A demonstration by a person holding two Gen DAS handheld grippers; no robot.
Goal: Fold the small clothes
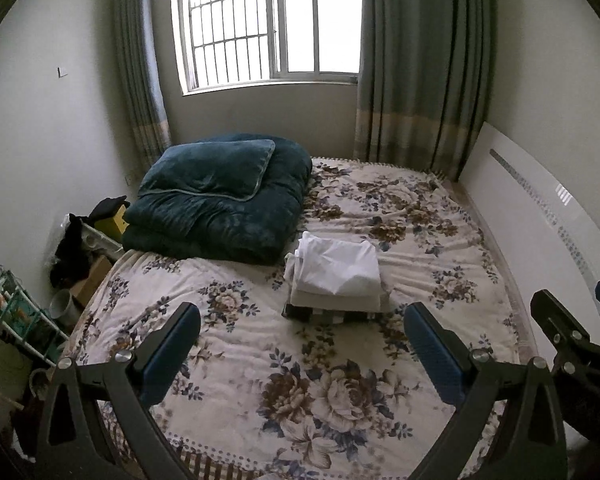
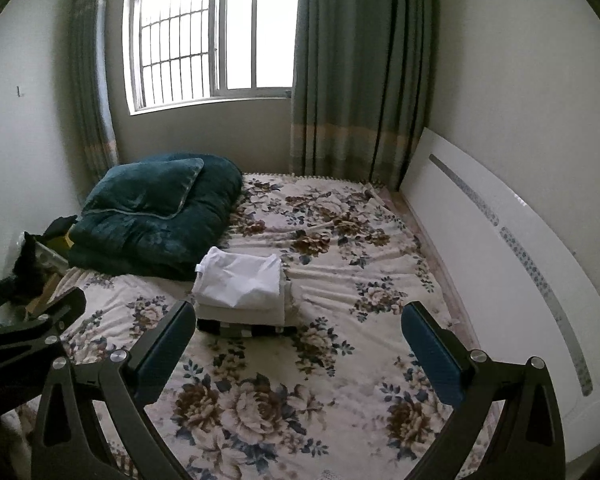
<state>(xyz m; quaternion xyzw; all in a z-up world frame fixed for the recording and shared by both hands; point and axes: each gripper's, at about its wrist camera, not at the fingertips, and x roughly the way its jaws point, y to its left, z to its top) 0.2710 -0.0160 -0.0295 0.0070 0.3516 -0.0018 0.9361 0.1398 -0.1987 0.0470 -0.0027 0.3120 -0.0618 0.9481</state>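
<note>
A stack of folded small clothes [image 1: 338,276] lies mid-bed, white pieces on top and a dark patterned one at the bottom; it also shows in the right wrist view [image 2: 242,284]. My left gripper [image 1: 302,316] is open and empty, held above the near part of the floral bed [image 1: 260,360], short of the stack. My right gripper [image 2: 298,316] is open and empty, beside the left one, with the stack ahead to its left. The right gripper's finger shows at the right edge of the left wrist view [image 1: 556,316].
A folded dark green quilt with a pillow [image 1: 220,196] lies at the bed's far left. A white headboard [image 2: 500,248] runs along the right. Curtains [image 1: 416,60] and a window are behind. Shelving and clutter [image 1: 24,312] stand on the floor at left.
</note>
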